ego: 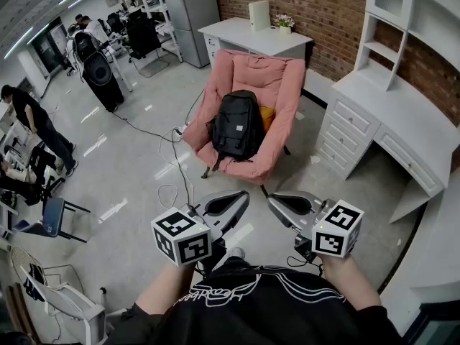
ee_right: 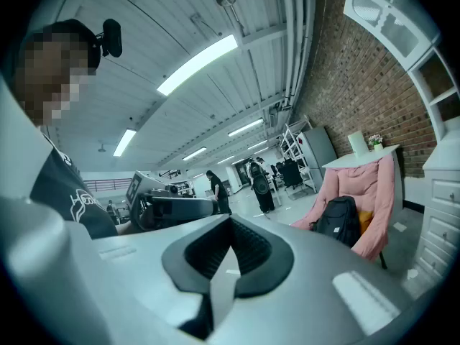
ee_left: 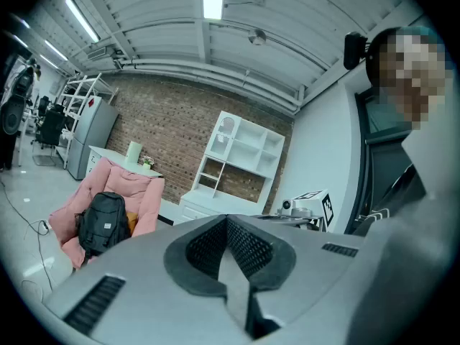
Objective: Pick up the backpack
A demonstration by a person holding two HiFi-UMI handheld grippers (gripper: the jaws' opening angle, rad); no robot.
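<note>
A black backpack (ego: 237, 124) stands upright on the seat of a pink cushioned chair (ego: 277, 85), leaning on its backrest. Both grippers are held close to my chest, well short of the chair and pointing toward it. My left gripper (ego: 243, 195) is shut with nothing in its jaws. My right gripper (ego: 274, 200) is likewise shut and empty. The left gripper view has the backpack (ee_left: 102, 221) small at the left, far beyond the closed jaws of my left gripper (ee_left: 228, 218). In the right gripper view the backpack (ee_right: 336, 221) sits at the right, beyond my right gripper (ee_right: 230, 221).
A white desk with drawers and shelves (ego: 388, 113) lines the brick wall at the right. A white table (ego: 251, 34) stands behind the chair. Cables (ego: 169, 171) trail over the floor left of the chair. A speaker (ego: 100, 70), a blue chair (ego: 54, 218) and a person (ego: 32, 121) are farther left.
</note>
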